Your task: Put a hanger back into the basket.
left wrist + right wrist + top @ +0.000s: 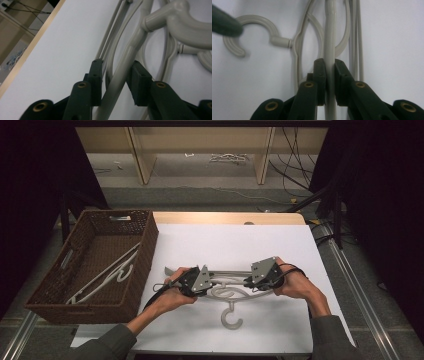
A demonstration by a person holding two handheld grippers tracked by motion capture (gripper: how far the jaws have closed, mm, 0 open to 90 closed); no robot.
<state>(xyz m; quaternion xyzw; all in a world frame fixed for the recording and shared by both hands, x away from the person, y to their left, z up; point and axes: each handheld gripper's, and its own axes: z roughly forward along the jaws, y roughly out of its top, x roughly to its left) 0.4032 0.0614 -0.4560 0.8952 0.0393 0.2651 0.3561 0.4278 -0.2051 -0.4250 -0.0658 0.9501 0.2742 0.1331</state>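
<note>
A: Right gripper view, item one: right gripper (330,65) pinched tight on a grey hanger (330,37) arm, flat on the white table (249,87).

B: Left gripper (117,72): jaws astride another arm of the hanger, narrow gaps either side, not yet pressing.

A: High view, beyond: wicker basket (142,255) at left, white hangers (107,275) inside.

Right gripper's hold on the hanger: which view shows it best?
The right gripper view: the right gripper has both fingers pressed on the hanger arm. The high view shows it from above, contact hidden. The left gripper view shows that hanger's other arm.
</note>
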